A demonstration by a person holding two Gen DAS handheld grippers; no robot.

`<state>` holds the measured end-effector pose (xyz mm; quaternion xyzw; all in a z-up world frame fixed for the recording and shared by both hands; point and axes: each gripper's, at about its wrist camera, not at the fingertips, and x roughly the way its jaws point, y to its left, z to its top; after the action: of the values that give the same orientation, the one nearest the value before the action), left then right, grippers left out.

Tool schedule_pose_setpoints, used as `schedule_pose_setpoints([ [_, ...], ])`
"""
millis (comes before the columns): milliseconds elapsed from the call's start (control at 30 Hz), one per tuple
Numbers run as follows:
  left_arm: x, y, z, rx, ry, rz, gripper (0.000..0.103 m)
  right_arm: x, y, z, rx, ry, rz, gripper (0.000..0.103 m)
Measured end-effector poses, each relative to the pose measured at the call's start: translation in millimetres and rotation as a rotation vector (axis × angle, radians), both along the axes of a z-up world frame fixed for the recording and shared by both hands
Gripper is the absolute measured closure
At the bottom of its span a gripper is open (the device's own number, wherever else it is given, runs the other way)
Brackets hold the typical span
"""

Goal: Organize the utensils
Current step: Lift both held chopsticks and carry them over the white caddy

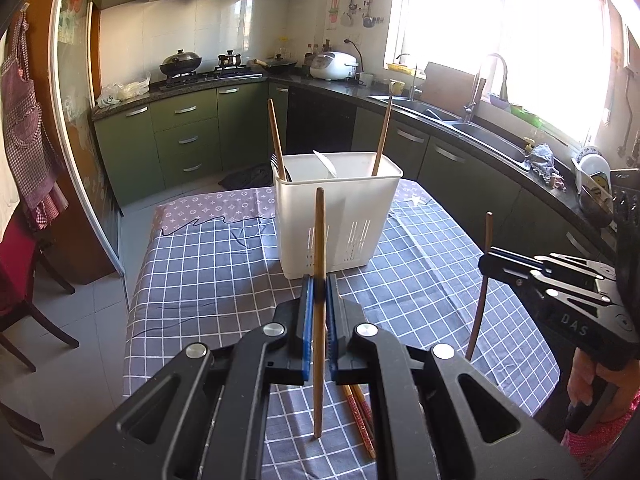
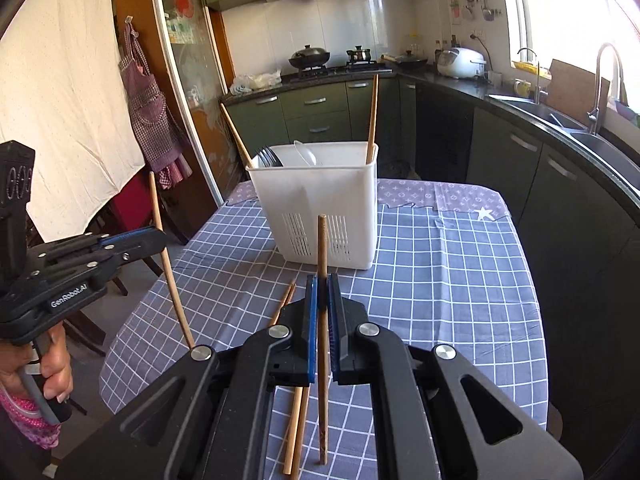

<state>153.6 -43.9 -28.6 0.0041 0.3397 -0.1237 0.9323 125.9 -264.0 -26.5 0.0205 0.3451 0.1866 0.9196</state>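
Both jaws clamp one upright chopstick each: left gripper [image 1: 319, 280], right gripper [image 2: 322, 292]. Either stick may pivot and miss the far white holder [image 1: 336, 216].

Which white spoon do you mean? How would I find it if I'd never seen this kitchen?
Find the table with the checked cloth, then the white holder standing on it. The spoon pokes up from the holder's middle, between two tall wooden chopsticks at the ends. It is the only white, broad thing inside; the fork beside it is dark.
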Motion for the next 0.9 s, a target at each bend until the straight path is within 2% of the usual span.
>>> schedule_pose_setpoints([
  [267,-4.6,-1.6,4.6,0.003,-0.009,-0.007,0.097,-16.0,-5.2,6.0,0.016,-0.026,-0.003,0.097],
  [900,-8.2,-3.0,11.1,0.007,-0.026,-0.018,0.097,-18.8,-3.0,15.3,0.019,-0.058,0.017,0.097],
])
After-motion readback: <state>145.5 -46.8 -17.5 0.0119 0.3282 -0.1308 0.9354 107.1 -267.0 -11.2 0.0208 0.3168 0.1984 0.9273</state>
